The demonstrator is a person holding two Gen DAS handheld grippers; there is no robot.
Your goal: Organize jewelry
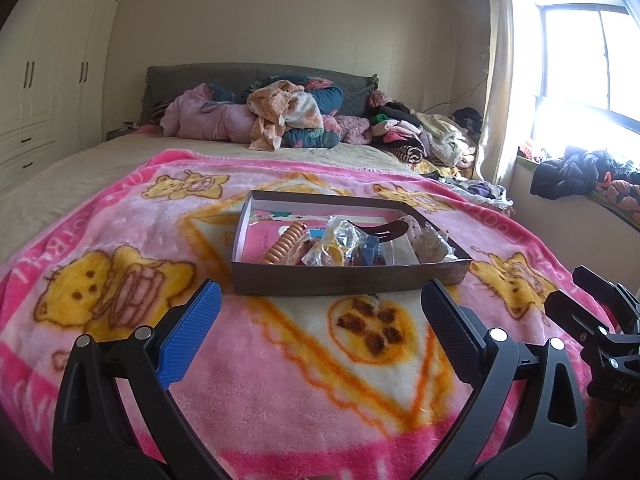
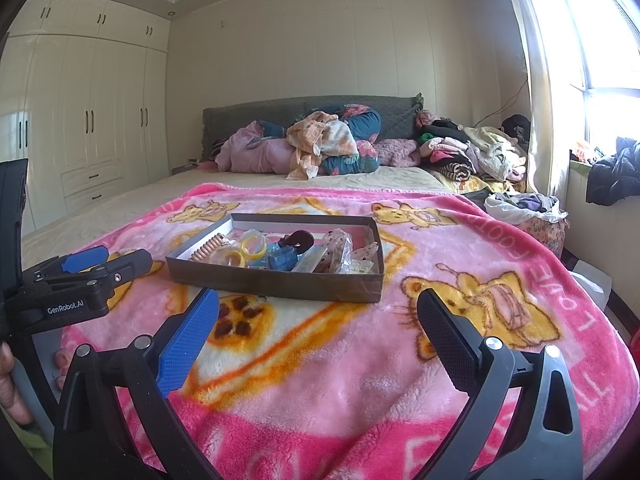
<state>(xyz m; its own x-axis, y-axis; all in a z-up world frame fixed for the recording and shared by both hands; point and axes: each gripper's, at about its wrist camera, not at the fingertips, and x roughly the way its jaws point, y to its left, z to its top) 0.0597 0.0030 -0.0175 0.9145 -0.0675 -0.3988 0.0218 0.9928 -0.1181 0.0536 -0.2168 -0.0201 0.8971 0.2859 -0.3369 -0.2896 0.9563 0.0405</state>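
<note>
A shallow brown box point(image 1: 344, 280) point(image 2: 280, 280) lies on the pink bear-print blanket point(image 1: 280, 380) point(image 2: 360, 380). It holds an orange beaded bracelet point(image 1: 282, 245) point(image 2: 204, 251), a dark hair clip point(image 1: 384, 231) point(image 2: 298, 240), yellow bangles point(image 2: 252, 249), blue pieces point(image 2: 282, 261) and small plastic bags point(image 1: 340, 240) point(image 2: 340, 252). My left gripper point(image 1: 320, 312) hovers open just short of the box's near wall, with nothing in it. My right gripper point(image 2: 318, 320) is open too, low over the blanket in front of the box. In the right wrist view the left gripper point(image 2: 86, 264) shows at the left.
Pillows and crumpled clothes point(image 1: 280, 116) point(image 2: 328, 140) pile up at the headboard. More clothes point(image 1: 420, 136) point(image 2: 472, 152) lie at the right, near the window point(image 1: 580, 64). A white wardrobe point(image 2: 92, 120) lines the left wall. A hand point(image 2: 10, 380) shows at the left edge.
</note>
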